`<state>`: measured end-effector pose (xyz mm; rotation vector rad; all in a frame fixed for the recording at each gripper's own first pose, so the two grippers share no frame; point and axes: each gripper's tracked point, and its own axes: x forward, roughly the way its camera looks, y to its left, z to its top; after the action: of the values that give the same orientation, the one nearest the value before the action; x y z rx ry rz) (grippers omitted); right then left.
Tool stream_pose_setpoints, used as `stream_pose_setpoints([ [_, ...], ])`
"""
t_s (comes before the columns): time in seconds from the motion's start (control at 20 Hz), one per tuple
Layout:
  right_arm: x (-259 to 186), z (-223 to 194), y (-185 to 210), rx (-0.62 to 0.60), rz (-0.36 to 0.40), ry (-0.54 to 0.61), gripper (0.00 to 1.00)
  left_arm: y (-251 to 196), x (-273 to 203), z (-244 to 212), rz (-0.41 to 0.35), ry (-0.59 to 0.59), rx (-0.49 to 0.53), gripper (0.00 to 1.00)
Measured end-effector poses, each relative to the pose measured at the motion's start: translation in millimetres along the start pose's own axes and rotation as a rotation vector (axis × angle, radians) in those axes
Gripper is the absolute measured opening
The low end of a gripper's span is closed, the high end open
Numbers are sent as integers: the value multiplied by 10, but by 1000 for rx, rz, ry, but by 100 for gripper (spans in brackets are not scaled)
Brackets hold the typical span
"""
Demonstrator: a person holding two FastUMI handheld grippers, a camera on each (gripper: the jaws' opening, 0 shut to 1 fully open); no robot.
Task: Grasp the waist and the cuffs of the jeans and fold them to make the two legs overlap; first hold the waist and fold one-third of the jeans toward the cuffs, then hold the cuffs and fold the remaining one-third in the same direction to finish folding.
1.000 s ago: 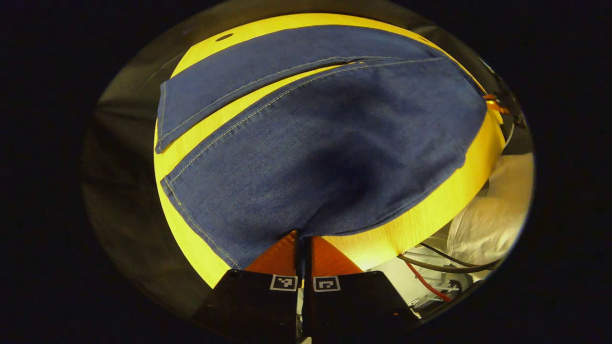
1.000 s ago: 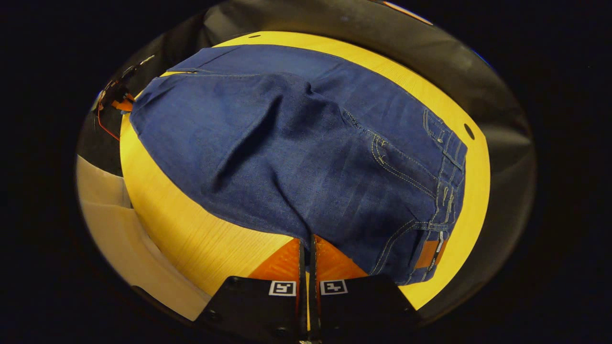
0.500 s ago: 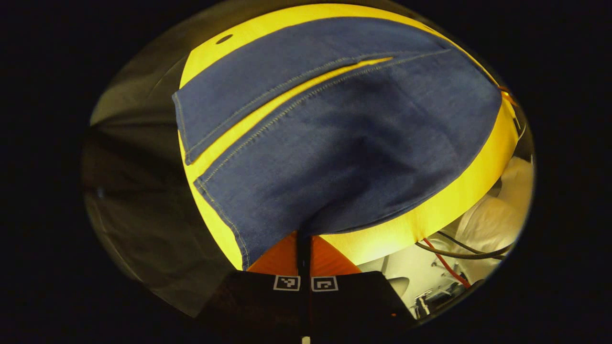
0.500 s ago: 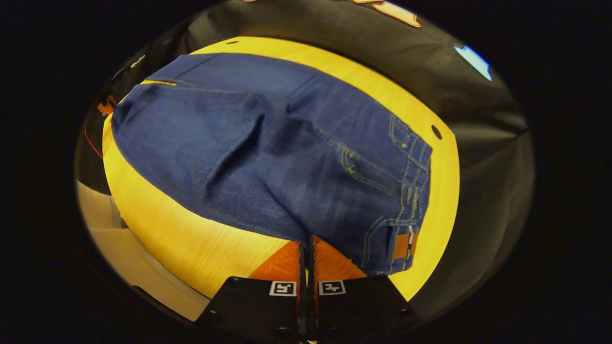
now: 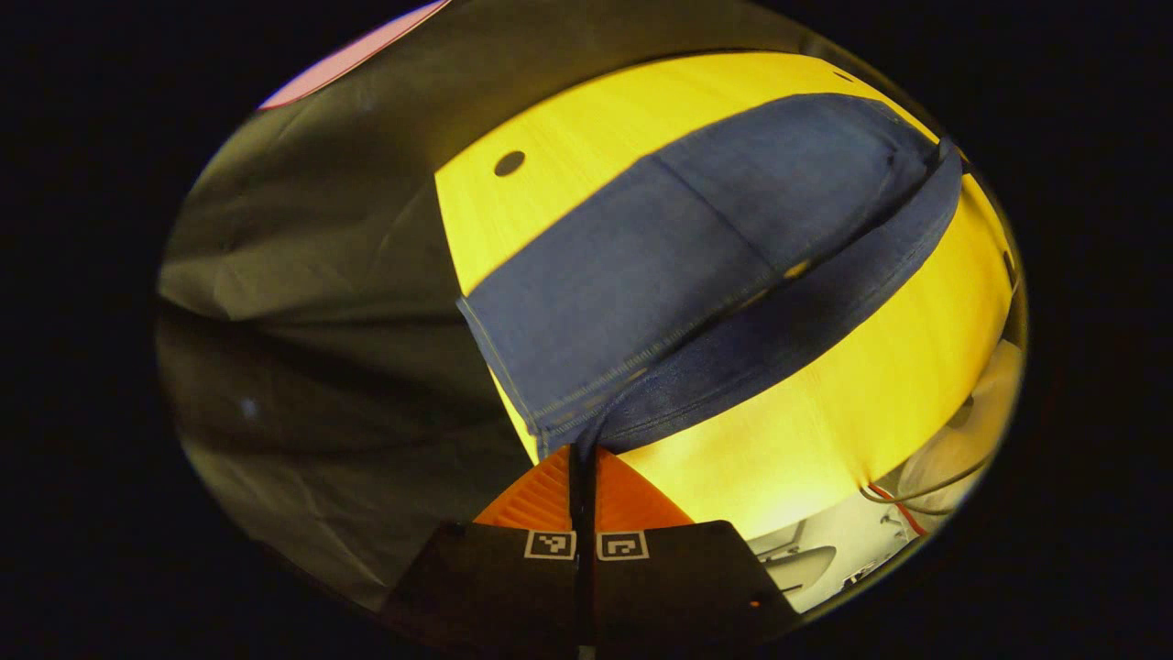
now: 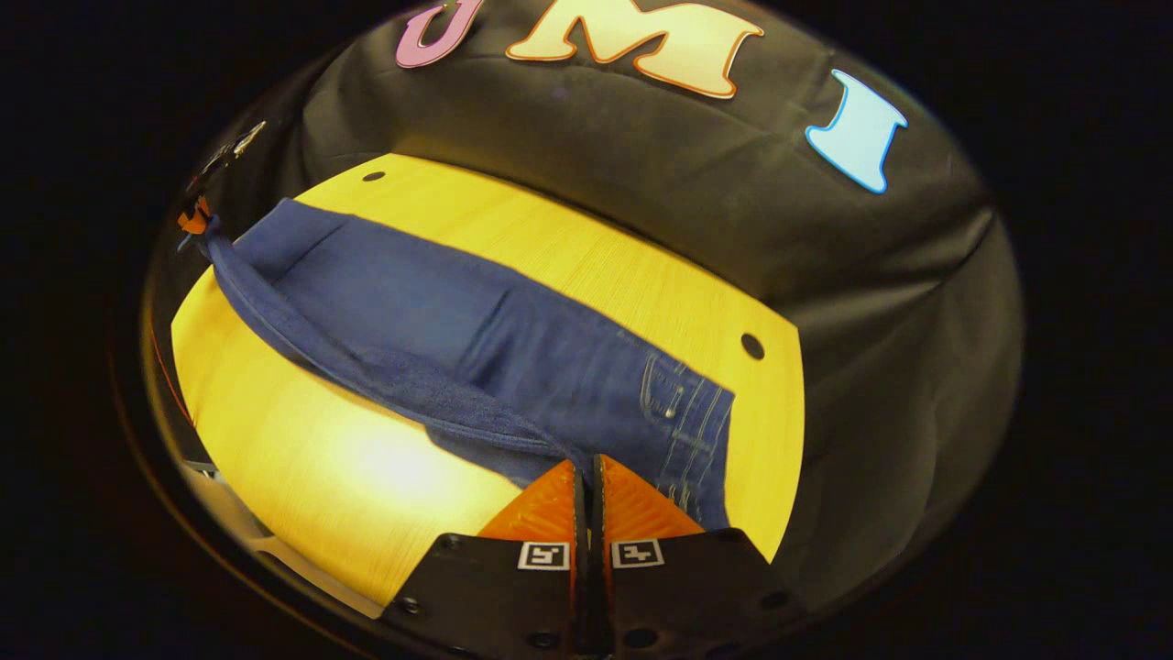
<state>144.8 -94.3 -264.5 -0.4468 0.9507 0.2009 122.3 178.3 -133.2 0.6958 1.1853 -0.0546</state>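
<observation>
1. Left gripper view: the left gripper [image 5: 583, 458] has its fingers pressed together on the cuff-end edge of the jeans [image 5: 696, 275], with a thin strip of denim pinched between them.
2. From that pinch the gripped leg rises off the table [image 5: 825, 403] as a raised fold and runs away toward the far right, lying over the other leg, which rests flat on the wood.
3. The cuff [image 5: 513, 357] of the flat leg lies just beside the left gripper, near the table's left edge.
4. A small dark hole [image 5: 509, 163] marks the bare wood beyond the jeans; the booth's black cloth [image 5: 302, 275] hangs behind and to the left.
5. Right gripper view: the right gripper [image 6: 586, 472] is likewise closed on denim near the waist, the fabric edge held between both fingers.
6. A lifted ridge of cloth stretches from this pinch across the table to the far left, where a second gripper [image 6: 194, 220] appears to hold the other end; it is small and dim there, so its grip cannot be confirmed from this view.
7. The waistband [image 6: 701, 431] with belt loops and stitching lies flat on the table, just right of the right gripper.
8. The jeans lie lengthwise across the middle of the table, with bare wood on both long sides.
</observation>
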Motion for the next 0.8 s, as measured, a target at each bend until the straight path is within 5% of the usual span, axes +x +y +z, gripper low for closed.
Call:
stream_pose_setpoints([
  [0.2,442,440,-131,-6,-62,-33,2,391,328,517,120,-29,46,0],
  [0.45,1243,702,-87,52,-67,-20,2,554,1049,870,144,-32,-30,0],
  [0.8,1737,614,75,279,49,45,6,504,1499,1046,195,-104,-147,0],
])
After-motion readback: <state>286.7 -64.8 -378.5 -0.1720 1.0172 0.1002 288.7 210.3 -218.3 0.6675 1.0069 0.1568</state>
